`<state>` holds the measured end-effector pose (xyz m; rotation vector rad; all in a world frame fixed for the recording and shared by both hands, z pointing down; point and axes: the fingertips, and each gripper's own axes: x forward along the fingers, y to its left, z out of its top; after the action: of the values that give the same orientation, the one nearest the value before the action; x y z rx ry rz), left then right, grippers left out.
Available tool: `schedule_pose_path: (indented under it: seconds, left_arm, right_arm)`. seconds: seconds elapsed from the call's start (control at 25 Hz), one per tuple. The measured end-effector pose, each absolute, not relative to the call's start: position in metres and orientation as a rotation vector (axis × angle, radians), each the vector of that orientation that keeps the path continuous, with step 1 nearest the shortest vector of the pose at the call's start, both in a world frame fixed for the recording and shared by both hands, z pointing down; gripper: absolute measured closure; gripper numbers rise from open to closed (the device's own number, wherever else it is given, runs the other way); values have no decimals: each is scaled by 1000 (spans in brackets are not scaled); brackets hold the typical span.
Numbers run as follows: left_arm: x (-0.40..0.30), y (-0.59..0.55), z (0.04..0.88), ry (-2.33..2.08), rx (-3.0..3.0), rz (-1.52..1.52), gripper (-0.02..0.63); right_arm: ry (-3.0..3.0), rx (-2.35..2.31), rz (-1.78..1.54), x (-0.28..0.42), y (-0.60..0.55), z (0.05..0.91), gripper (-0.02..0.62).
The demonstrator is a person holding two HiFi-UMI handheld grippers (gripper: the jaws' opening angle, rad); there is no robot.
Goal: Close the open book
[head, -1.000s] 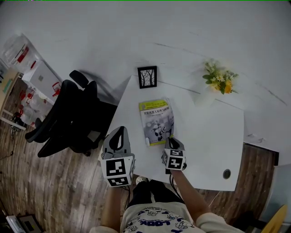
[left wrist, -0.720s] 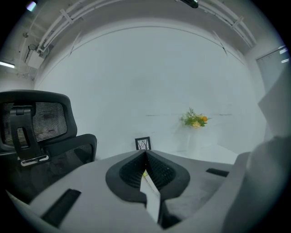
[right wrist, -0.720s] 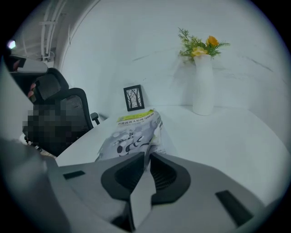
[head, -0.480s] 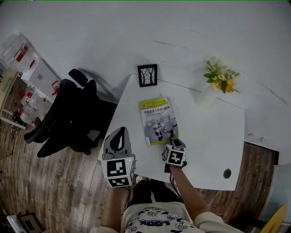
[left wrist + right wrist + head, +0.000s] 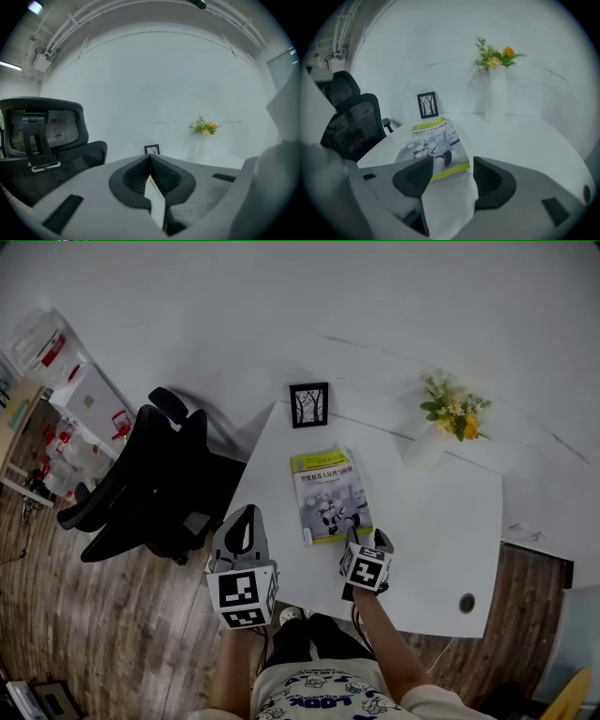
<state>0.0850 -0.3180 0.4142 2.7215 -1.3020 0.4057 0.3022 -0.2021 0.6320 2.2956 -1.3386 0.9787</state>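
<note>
Two grippers hover over the near side of a white table (image 5: 431, 521), and the book (image 5: 333, 498) lies flat on it just ahead of them, shut, with its grey and yellow-green cover facing up. The right gripper (image 5: 368, 540) sits at the book's near right corner; in the right gripper view (image 5: 453, 174) its jaws stand wide and are opening, the book's (image 5: 433, 143) near edge lies just beyond and partly between the jaw tips, and neither pad presses on it. The left gripper (image 5: 246, 521) hangs off the table's near left edge, to the left of the book and apart from it; in the left gripper view (image 5: 150, 164) its jaws are together at the tips with nothing clamped between them. Beyond the book's far end a small black picture frame (image 5: 309, 404) stands upright, and a white vase of flowers (image 5: 450, 413) stands toward the far right. A black office chair (image 5: 141, 484) is on the wooden floor left of the table.
</note>
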Motion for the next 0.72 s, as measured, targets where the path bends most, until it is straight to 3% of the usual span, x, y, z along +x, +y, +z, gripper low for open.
schedule_pose_path:
  seconds: [0.56,0.72]
  left_arm:
    - [59,-322,348,-1423,2745,177,583]
    - [50,-324,327,-1459,2751,116,583]
  right_arm:
    - [-1815,2415,214,276,-246,406,341]
    - [-1861,2476,96,271,-245,360,448]
